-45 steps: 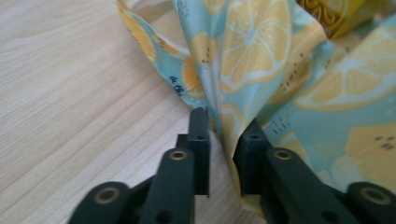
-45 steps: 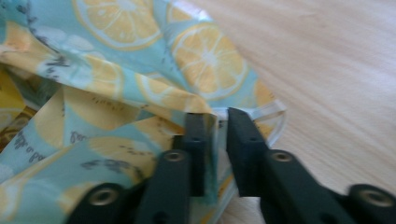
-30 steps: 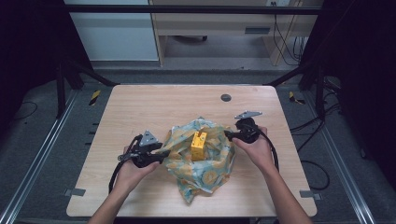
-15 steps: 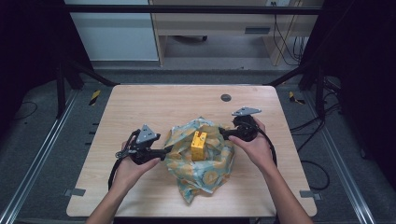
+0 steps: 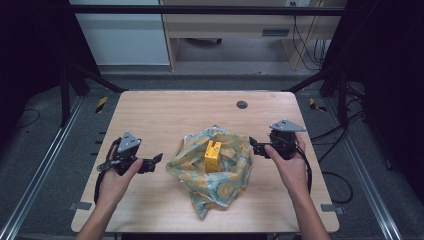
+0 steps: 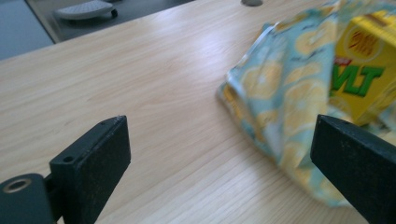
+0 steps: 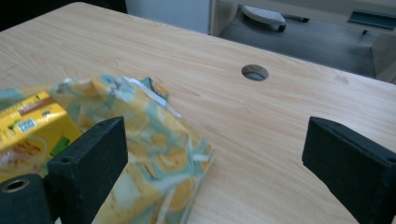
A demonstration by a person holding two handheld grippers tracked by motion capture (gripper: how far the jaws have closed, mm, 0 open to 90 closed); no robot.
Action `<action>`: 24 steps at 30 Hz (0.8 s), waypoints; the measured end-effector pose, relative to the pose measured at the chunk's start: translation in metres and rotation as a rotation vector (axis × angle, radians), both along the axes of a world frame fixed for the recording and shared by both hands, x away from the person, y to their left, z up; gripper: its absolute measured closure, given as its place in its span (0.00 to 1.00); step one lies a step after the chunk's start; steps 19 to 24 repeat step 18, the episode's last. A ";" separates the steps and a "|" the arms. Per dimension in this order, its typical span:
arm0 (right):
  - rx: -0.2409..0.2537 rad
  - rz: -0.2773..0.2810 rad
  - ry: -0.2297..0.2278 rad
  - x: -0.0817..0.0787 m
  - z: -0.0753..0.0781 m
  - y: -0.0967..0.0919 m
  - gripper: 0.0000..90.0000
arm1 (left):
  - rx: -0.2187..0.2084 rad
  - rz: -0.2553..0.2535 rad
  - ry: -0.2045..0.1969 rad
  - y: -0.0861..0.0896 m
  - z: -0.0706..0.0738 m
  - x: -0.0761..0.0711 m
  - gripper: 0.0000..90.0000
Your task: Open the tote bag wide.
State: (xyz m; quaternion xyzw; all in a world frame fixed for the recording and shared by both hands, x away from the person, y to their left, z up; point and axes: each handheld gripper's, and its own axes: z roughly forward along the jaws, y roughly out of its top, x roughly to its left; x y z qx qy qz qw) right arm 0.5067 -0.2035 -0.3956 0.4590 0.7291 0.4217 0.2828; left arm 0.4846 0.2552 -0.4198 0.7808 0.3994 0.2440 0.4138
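Yellow carton [image 5: 213, 156] stands mid-table on bunched lemon-print cloth [image 5: 215, 170], left gripper [image 5: 155, 161] and right gripper [image 5: 254, 146] both just opened wide, empty, either side; loose folds could slump open or a regrab tip the carton.

Yellow carton [image 5: 213, 156] with green lettering; pale blue, orange-slice-patterned cloth [image 5: 227, 182]; light woodgrain table [image 5: 170, 112]

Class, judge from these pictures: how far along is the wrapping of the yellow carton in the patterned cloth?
Done: the yellow carton stands upright on the patterned cloth, whose edges are bunched up around it. In hand: nothing; the left gripper and right gripper have just been opening, empty, either side of the cloth. Left: the carton's top is uncovered and no knot shows.
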 end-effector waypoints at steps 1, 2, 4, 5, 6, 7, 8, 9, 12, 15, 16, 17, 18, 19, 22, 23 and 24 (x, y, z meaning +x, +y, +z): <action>0.005 -0.011 0.004 -0.003 -0.002 -0.002 0.08 | 0.001 0.008 0.005 0.005 -0.003 0.000 0.05; 0.004 -0.020 0.011 -0.006 -0.005 -0.005 0.08 | 0.009 0.014 0.009 0.010 -0.006 0.000 0.05; 0.012 -0.034 0.027 -0.011 -0.012 -0.011 0.10 | 0.011 0.027 0.018 0.019 -0.012 0.000 0.05; 0.009 -0.040 0.030 -0.013 -0.016 -0.015 0.11 | 0.016 0.034 0.028 0.023 -0.017 0.000 0.05; 0.003 -0.048 0.038 -0.016 -0.021 -0.018 0.11 | 0.019 0.042 0.036 0.026 -0.021 0.000 0.05; 0.003 -0.057 0.044 -0.018 -0.026 -0.020 0.11 | 0.027 0.045 0.041 0.029 -0.024 0.000 0.05; 0.007 -0.060 0.047 -0.019 -0.030 -0.022 0.12 | 0.032 0.051 0.050 0.031 -0.028 0.000 0.05; 0.006 -0.061 0.047 -0.021 -0.035 -0.025 0.12 | 0.043 0.059 0.057 0.034 -0.033 -0.001 0.05; -0.018 -0.084 0.053 -0.026 -0.054 -0.031 0.12 | 0.048 0.069 0.070 0.040 -0.043 0.000 0.05; -0.007 -0.107 0.068 -0.029 -0.072 -0.035 0.11 | 0.048 0.100 0.086 0.047 -0.051 0.000 0.06; -0.009 -0.110 0.081 -0.030 -0.079 -0.037 0.11 | 0.048 0.106 0.091 0.049 -0.052 0.001 0.06; -0.011 -0.113 0.088 -0.031 -0.083 -0.038 0.11 | 0.048 0.110 0.085 0.051 -0.051 0.001 0.06; -0.002 -0.118 0.104 -0.032 -0.086 -0.041 0.10 | 0.049 0.117 0.083 0.053 -0.051 0.001 0.06; -0.002 -0.118 0.104 -0.032 -0.086 -0.041 0.10 | 0.049 0.117 0.083 0.053 -0.051 0.001 0.06; -0.002 -0.118 0.104 -0.032 -0.086 -0.041 0.10 | 0.049 0.117 0.083 0.053 -0.051 0.001 0.06; -0.002 -0.118 0.104 -0.032 -0.086 -0.041 0.10 | 0.049 0.117 0.083 0.053 -0.051 0.001 0.06; -0.002 -0.118 0.104 -0.032 -0.086 -0.041 0.10 | 0.049 0.117 0.083 0.053 -0.051 0.001 0.06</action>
